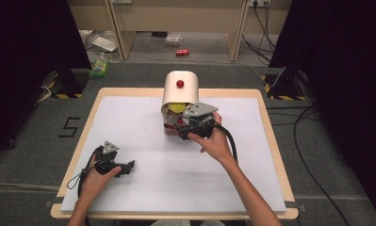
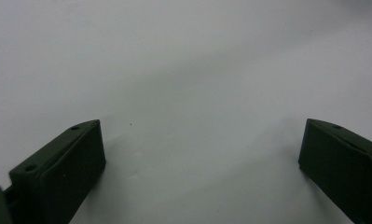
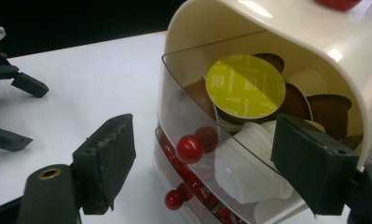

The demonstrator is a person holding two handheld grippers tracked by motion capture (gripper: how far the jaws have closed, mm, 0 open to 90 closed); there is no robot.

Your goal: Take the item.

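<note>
The cream capsule box stood near the far edge of the white table, its clear upper drawer pulled out and packed with coffee capsules (a yellow-lidded capsule lay on top, a red knob sat on the drawer front). The right gripper was at that drawer front, its 2 jaws apart and clamped on nothing. The left gripper rested low over the table near the front left, well apart from the box, jaws wide apart and empty.
</note>
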